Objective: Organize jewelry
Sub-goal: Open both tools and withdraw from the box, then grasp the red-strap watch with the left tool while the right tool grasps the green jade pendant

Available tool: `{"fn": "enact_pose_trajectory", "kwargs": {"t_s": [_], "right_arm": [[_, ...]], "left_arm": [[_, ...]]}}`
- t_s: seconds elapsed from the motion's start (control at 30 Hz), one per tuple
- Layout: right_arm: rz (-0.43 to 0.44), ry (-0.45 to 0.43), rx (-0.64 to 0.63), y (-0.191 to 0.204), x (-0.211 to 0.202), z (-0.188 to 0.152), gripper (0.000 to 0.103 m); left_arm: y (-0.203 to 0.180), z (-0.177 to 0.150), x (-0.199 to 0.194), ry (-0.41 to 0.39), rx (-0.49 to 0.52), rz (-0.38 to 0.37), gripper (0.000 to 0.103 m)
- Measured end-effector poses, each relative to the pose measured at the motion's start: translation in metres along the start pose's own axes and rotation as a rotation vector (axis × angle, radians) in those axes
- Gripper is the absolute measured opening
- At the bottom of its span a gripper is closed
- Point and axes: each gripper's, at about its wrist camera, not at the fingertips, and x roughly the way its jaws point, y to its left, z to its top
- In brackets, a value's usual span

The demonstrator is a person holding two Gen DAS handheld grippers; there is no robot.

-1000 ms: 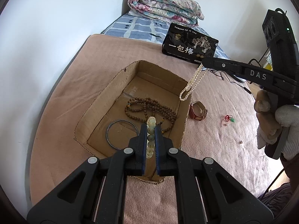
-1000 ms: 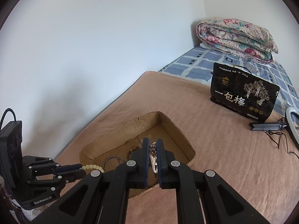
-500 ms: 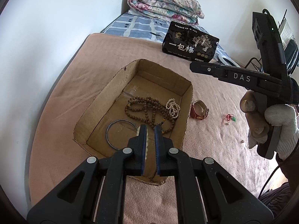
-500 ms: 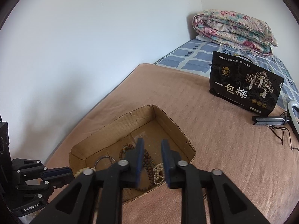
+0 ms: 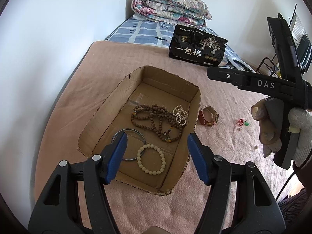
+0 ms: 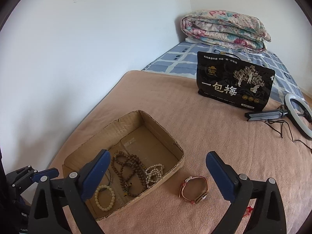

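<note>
An open cardboard box (image 5: 197,99) (image 6: 161,136) lies on the pink blanket. In it lie a cream bead bracelet (image 5: 151,159) (image 6: 104,198), a brown bead necklace (image 5: 156,120) (image 6: 128,165), a white pearl necklace (image 5: 180,115) (image 6: 154,173) and a metal bangle (image 5: 134,131). My left gripper (image 5: 157,153) is open and empty above the box's near end. My right gripper (image 6: 156,172) is open and empty, over the box's right wall; it also shows in the left wrist view (image 5: 220,75). A red-strapped watch (image 5: 208,115) (image 6: 194,189) lies on the blanket right of the box. A red cord with a green charm (image 5: 242,122) lies further right.
A black printed bag (image 5: 197,46) (image 6: 234,81) stands behind the box. A folded floral quilt (image 5: 169,7) (image 6: 224,31) lies at the bed's head. A ring light with cable (image 6: 296,113) lies at the right. A white wall runs along the left.
My left gripper opened and dropped the cream bracelet into the box. My right gripper let the pearl necklace fall into the box, opened wider and drew back to the right.
</note>
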Motion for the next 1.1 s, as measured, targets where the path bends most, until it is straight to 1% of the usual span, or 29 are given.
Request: {"fn": "enact_pose_trajectory", "kwargs": {"t_s": [0.3, 0.5, 0.8, 0.9, 1.1], "right_arm": [[-0.053, -0.027, -0.001, -0.016, -0.021, -0.005, 0.102], [-0.08, -0.047, 0.001, -0.034, -0.044, -0.011, 0.102], [-0.14, -0.074, 0.049, -0.082, -0.081, -0.024, 0.102], [-0.163, -0.077, 0.069, -0.1, -0.092, -0.03, 0.102], [-0.206, -0.07, 0.105, -0.133, -0.105, -0.048, 0.102]], "left_arm": [[-0.007, 0.001, -0.004, -0.016, 0.011, 0.0, 0.066], [-0.024, 0.003, -0.006, -0.021, 0.043, -0.019, 0.066], [-0.065, 0.008, -0.003, -0.008, 0.103, -0.072, 0.066], [-0.078, 0.008, 0.001, 0.006, 0.11, -0.096, 0.066], [-0.106, 0.008, 0.011, 0.033, 0.133, -0.118, 0.066]]}}
